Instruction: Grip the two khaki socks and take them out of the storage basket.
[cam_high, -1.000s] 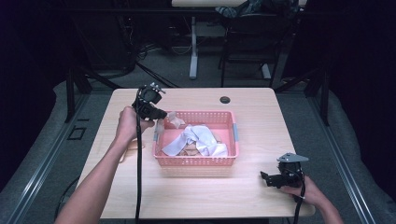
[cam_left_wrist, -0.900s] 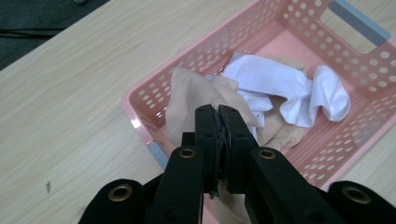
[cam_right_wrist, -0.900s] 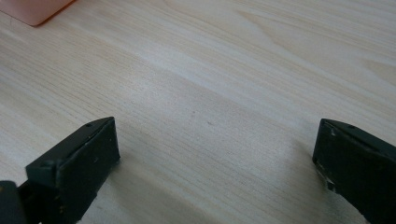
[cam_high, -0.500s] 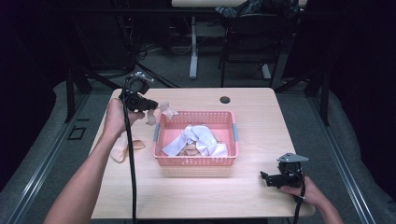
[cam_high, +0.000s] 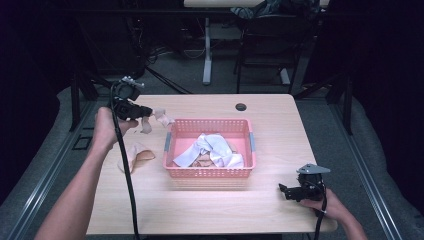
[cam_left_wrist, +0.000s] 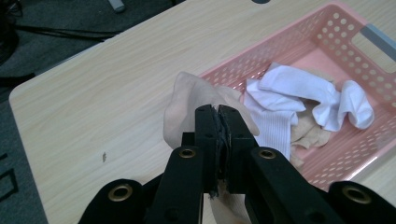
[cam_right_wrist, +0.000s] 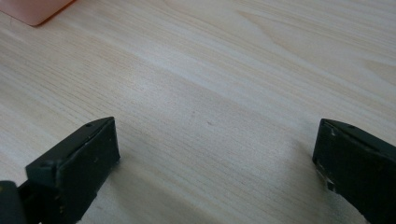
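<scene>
A pink plastic basket (cam_high: 172, 171) (cam_left_wrist: 289, 49) stands mid-table with white socks (cam_high: 210, 147) (cam_left_wrist: 299, 91) and beige socks (cam_high: 202, 161) (cam_left_wrist: 308, 133) heaped in it. My left gripper (cam_high: 145, 114) (cam_left_wrist: 220, 112) is held up over the table just left of the basket's far corner. It is shut on a beige sock (cam_high: 161, 118) (cam_left_wrist: 187, 100) that hangs from its jaws. Another beige sock (cam_high: 134, 154) lies on the table left of the basket. Low over bare wood near the front right edge, my right gripper (cam_high: 284, 190) (cam_right_wrist: 215, 149) is open, nothing between its jaws.
A small black round cap (cam_high: 241, 106) sits near the table's far edge. The left gripper's cable (cam_high: 127, 180) trails down along the person's left forearm. Table legs and chairs stand on the dark floor beyond the table. Bare wood lies in front of the basket.
My left gripper has lifted a beige sock out of the basket and carried it left and away, past the basket's far left corner. The right gripper has stayed put.
</scene>
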